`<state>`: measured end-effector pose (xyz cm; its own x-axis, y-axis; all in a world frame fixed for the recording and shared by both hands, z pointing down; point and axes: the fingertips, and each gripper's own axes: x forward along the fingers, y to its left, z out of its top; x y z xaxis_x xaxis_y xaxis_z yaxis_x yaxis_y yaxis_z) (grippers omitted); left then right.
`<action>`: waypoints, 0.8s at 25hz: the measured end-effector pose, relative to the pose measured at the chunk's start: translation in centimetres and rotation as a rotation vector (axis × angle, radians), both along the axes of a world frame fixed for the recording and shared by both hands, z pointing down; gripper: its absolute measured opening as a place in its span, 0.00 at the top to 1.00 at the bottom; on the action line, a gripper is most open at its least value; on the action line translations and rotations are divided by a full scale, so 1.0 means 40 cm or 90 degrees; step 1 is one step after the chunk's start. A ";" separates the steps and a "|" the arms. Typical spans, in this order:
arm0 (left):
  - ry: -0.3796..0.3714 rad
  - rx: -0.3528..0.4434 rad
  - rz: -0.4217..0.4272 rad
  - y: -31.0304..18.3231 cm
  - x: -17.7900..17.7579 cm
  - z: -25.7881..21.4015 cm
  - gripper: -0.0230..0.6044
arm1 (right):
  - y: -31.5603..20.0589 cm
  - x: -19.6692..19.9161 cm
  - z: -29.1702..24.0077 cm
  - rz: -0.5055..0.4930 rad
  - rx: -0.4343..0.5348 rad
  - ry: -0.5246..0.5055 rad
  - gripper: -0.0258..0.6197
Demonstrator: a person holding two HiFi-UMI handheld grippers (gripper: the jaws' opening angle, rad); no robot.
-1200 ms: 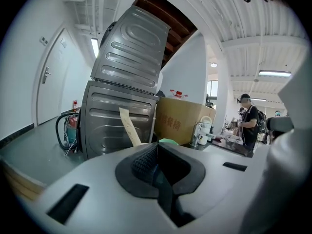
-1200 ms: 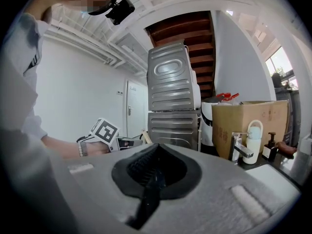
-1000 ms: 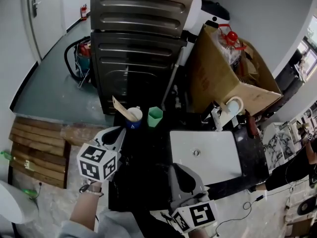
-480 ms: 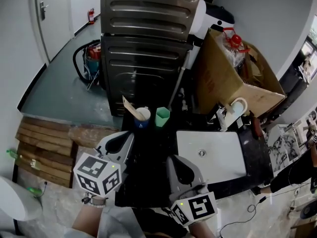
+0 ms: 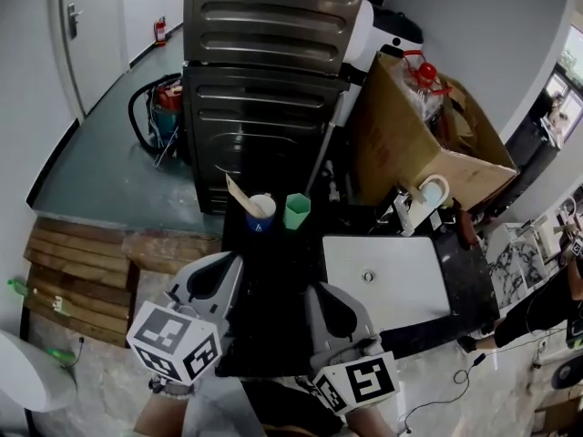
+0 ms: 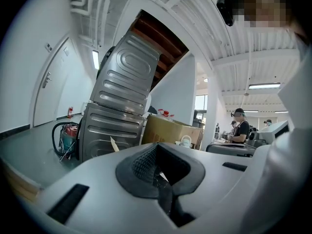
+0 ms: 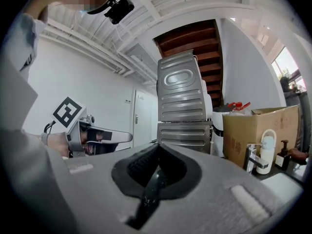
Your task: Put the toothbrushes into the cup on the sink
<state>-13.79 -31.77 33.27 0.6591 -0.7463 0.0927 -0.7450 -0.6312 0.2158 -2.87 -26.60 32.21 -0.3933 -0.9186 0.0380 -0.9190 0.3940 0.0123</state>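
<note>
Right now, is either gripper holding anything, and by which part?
Nothing is held: the grey left gripper and the grey right gripper both have jaws shut together, empty.

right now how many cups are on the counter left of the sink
2. A blue-and-white cup with a pale stick in it, and a green cup just right of it, both at the counter's back edge. Others may be hidden.

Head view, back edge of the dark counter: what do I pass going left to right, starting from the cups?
blue cup → green cup → white bottle → brown bottle. The faucet overlaps the white bottle, so I leave it out.
</note>
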 end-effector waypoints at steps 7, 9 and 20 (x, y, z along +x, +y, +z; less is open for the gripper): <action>0.015 -0.019 0.025 0.031 -0.014 0.018 0.96 | 0.040 -0.022 0.014 0.024 -0.008 0.001 0.96; 0.018 -0.020 0.024 0.043 -0.020 0.020 0.96 | 0.054 -0.029 0.023 0.028 -0.012 -0.001 0.96; 0.015 -0.016 0.004 0.112 -0.031 0.012 0.96 | 0.104 -0.044 0.016 0.000 -0.005 -0.003 0.96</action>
<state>-15.03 -27.29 33.76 0.6663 -0.7396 0.0953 -0.7353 -0.6303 0.2492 -4.63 -22.44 32.85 -0.3938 -0.9181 0.0439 -0.9189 0.3944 0.0050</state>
